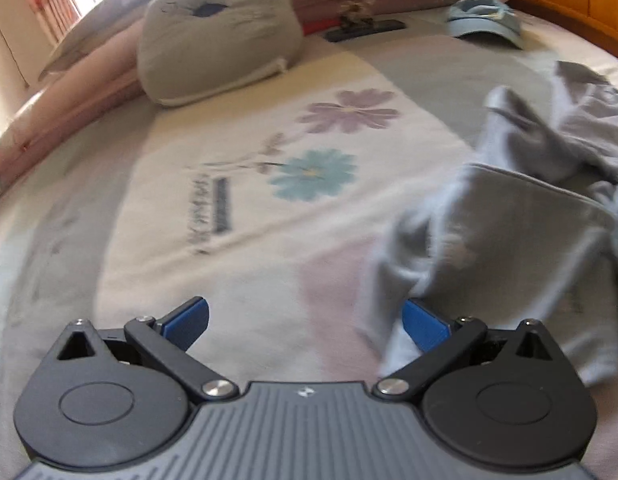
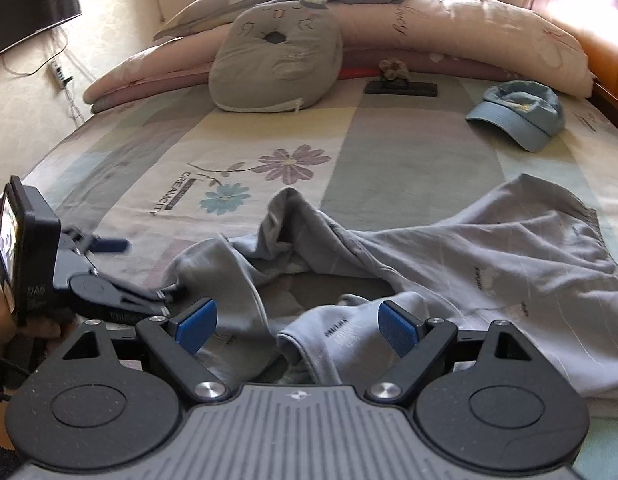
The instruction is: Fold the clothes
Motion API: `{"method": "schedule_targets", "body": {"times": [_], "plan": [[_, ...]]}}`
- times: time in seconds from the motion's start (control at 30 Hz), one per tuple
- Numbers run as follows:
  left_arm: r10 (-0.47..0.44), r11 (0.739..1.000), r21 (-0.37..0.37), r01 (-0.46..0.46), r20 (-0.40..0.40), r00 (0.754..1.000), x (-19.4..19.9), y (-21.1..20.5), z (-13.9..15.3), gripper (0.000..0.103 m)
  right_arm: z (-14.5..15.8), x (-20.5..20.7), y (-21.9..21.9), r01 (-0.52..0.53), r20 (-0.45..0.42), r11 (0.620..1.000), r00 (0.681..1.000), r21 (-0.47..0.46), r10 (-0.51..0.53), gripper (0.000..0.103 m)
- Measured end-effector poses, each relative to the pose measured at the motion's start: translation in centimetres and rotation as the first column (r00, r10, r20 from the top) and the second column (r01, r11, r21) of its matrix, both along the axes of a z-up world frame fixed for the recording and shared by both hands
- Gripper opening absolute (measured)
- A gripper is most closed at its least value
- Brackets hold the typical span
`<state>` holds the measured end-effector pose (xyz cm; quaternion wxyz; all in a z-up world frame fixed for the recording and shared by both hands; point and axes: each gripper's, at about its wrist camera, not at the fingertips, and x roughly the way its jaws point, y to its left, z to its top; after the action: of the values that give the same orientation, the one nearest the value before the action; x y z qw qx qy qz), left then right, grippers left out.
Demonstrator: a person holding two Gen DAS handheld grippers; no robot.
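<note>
A crumpled light grey garment point(image 2: 449, 256) lies on the bed in front of me; in the left wrist view it point(image 1: 509, 232) fills the right side. My left gripper point(image 1: 305, 320) is open, its right pad point(image 1: 423, 322) at the garment's left edge, nothing between the jaws. It also shows in the right wrist view point(image 2: 141, 268) at the garment's left side. My right gripper point(image 2: 297, 320) is open, low over the garment's near folds, holding nothing.
The bedspread point(image 2: 409, 160) has flower prints. A grey cushion point(image 2: 277, 64) and pink rolled quilts point(image 2: 449, 28) lie at the far side. A blue cap point(image 2: 517, 112) sits far right, a dark flat object point(image 2: 401, 87) near the quilts. A wooden headboard point(image 2: 589, 20) bounds the right.
</note>
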<state>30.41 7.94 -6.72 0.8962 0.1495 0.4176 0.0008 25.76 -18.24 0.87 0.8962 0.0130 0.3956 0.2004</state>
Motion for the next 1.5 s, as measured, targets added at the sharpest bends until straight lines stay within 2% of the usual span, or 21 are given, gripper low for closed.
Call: {"method": "schedule_targets", "body": {"times": [0.1, 0.17, 0.27, 0.33, 0.43, 0.53, 0.67, 0.77, 0.9, 1.03, 1.17, 1.27, 1.37, 1.43, 1.5], "plan": [[0.060, 0.985, 0.160, -0.061, 0.012, 0.998, 1.9, 1.7, -0.3, 0.102, 0.0, -0.2, -0.4, 0.017, 0.000, 1.000, 1.000, -0.002, -0.017, 0.091], [0.073, 0.978, 0.194, -0.074, 0.016, 0.997, 2.5, 2.6, 0.2, 0.101, -0.1, -0.3, -0.7, 0.023, 0.001, 1.000, 1.000, 0.000, -0.023, 0.091], [0.027, 0.993, 0.116, -0.030, 0.021, 0.999, 1.8, 2.7, 2.0, 0.101, -0.1, -0.5, -1.2, 0.029, 0.002, 1.000, 1.000, 0.000, -0.029, 0.091], [-0.040, 0.999, 0.036, 0.040, 0.009, 0.999, 0.6, 1.5, 3.0, 0.102, -0.3, -0.5, -1.7, 0.035, -0.001, 0.999, 0.999, 0.005, -0.035, 0.091], [-0.179, 0.983, -0.050, 0.178, -0.011, 0.984, -1.7, -1.6, 3.9, 0.102, -0.5, -0.4, -2.5, 0.044, -0.007, 0.999, 0.999, 0.014, -0.044, 0.091], [-0.288, 0.957, -0.043, 0.287, -0.032, 0.957, -3.9, -5.5, 4.0, 0.102, -0.6, -0.2, -3.3, 0.049, -0.007, 0.998, 0.999, 0.028, -0.049, 0.091], [-0.372, 0.928, -0.049, 0.369, -0.046, 0.927, -5.8, -9.5, 3.6, 0.102, -0.7, -0.1, -4.8, 0.050, -0.001, 0.997, 0.999, 0.056, -0.050, 0.092], [-0.375, 0.927, -0.054, 0.372, -0.092, 0.922, -6.0, -11.4, 2.2, 0.102, -1.1, 0.0, -6.1, 0.056, -0.005, 0.996, 0.998, 0.076, -0.056, 0.092], [-0.364, 0.929, 0.035, 0.370, -0.110, 0.925, -5.6, -12.5, -0.1, 0.103, -1.6, 0.0, -7.8, 0.067, -0.013, 0.993, 0.998, 0.101, -0.066, 0.092], [-0.284, 0.951, 0.102, 0.291, -0.079, 0.956, -4.5, -11.6, 0.2, 0.103, -2.0, -0.1, -9.7, 0.090, -0.018, 0.989, 0.996, 0.122, -0.088, 0.092], [-0.203, 0.963, 0.168, 0.208, -0.046, 0.978, -3.4, -10.7, 0.6, 0.103, -2.5, -0.3, -11.3, 0.110, -0.028, 0.984, 0.994, 0.142, -0.107, 0.092], [-0.188, 0.971, 0.142, 0.193, -0.048, 0.981, -3.4, -10.4, 1.1, 0.102, -2.8, -0.4, -12.0, 0.114, -0.033, 0.982, 0.993, 0.152, -0.110, 0.092], [-0.290, 0.952, 0.087, 0.295, -0.065, 0.955, -5.2, -11.5, 1.0, 0.102, -3.1, -0.4, -12.3, 0.111, -0.038, 0.981, 0.994, 0.161, -0.106, 0.092], [-0.324, 0.940, 0.092, 0.329, -0.069, 0.944, -5.8, -12.5, 0.5, 0.102, -3.2, -0.3, -12.5, 0.106, -0.041, 0.980, 0.994, 0.166, -0.101, 0.092], [-0.312, 0.944, 0.094, 0.316, -0.055, 0.948, -5.7, -13.1, 0.4, 0.102, -3.3, -0.2, -12.6, 0.099, -0.042, 0.981, 0.995, 0.168, -0.093, 0.092]]}}
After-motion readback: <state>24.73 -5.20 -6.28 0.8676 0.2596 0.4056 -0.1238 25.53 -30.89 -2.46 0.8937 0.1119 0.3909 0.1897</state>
